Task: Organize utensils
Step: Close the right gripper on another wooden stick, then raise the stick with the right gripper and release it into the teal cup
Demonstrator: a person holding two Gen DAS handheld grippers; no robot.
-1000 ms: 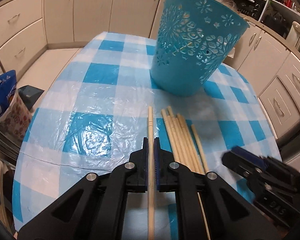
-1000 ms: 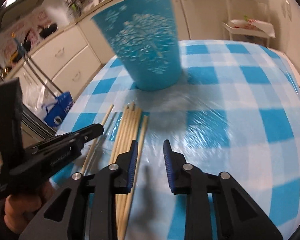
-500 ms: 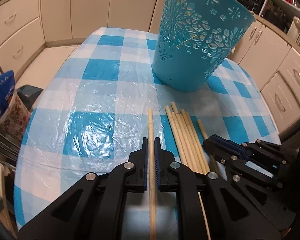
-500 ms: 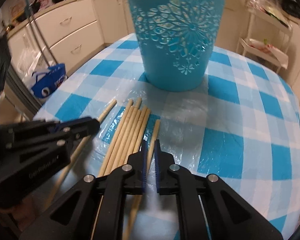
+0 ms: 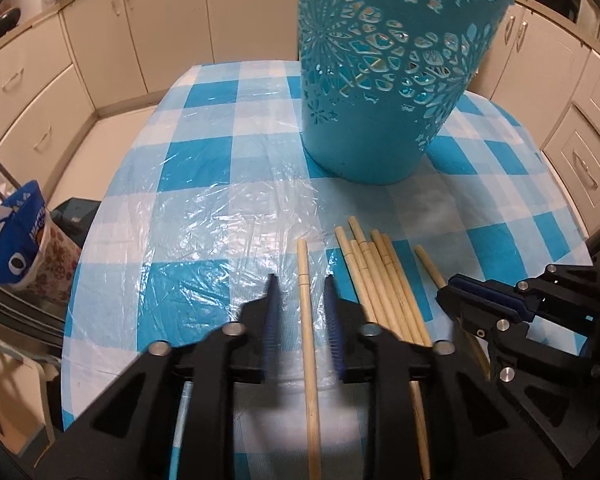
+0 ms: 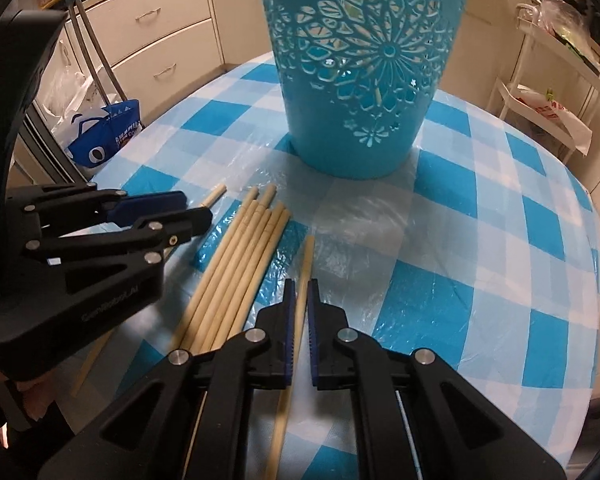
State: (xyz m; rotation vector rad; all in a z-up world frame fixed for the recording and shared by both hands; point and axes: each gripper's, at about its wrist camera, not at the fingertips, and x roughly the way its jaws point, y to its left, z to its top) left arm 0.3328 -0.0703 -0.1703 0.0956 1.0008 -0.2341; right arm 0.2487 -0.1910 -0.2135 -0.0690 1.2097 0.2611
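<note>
Left gripper (image 5: 302, 310): fingers apart, straddling a lone pale wooden chopstick (image 5: 307, 320) lying lengthwise on the checked worktop (image 5: 204, 216).
Right gripper (image 6: 299, 330): fingers clamped on another wooden chopstick (image 6: 305, 270), pointing toward the perforated turquoise plastic bin (image 6: 360, 80).

Your left gripper (image 5: 302, 312) hangs with jaws spread wide; your right gripper (image 6: 299, 330), beside it, has jaws nearly closed.

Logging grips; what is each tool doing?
Left tool: open, astride a lone chopstick.
Right tool: closed on another chopstick.
</note>
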